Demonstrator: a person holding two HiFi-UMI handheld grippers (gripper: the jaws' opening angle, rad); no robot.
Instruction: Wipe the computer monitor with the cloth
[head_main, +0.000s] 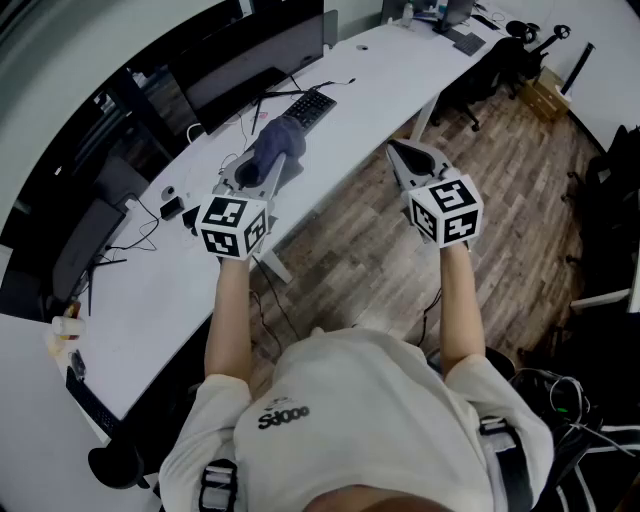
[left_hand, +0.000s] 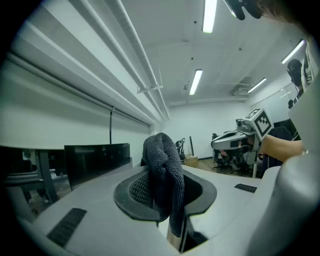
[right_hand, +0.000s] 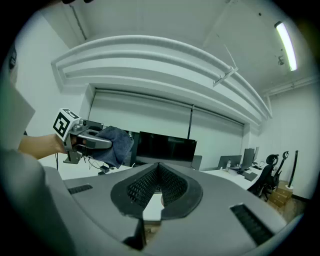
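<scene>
Your left gripper (head_main: 268, 165) is clamped on the bunched cloth (head_main: 278, 140), held above the tabletop (head_main: 380, 70) left of centre and facing the monitor (head_main: 250, 62) at upper left, seemingly ready to wipe. Your right gripper (head_main: 400, 155), jaws together on nothing, hangs right of centre, clear of the work.

A long white desk (head_main: 400, 70) runs under the left jaws and ahead of the right ones, which hang over a grey-brown wood-plank floor (head_main: 520, 170). Black wheeled office chairs (head_main: 497, 62) stand far beyond the right jaws. Long fluorescent ceiling lights (left_hand: 196, 81) glow above, and pale drawn window blinds (right_hand: 142, 116) hang ahead.
</scene>
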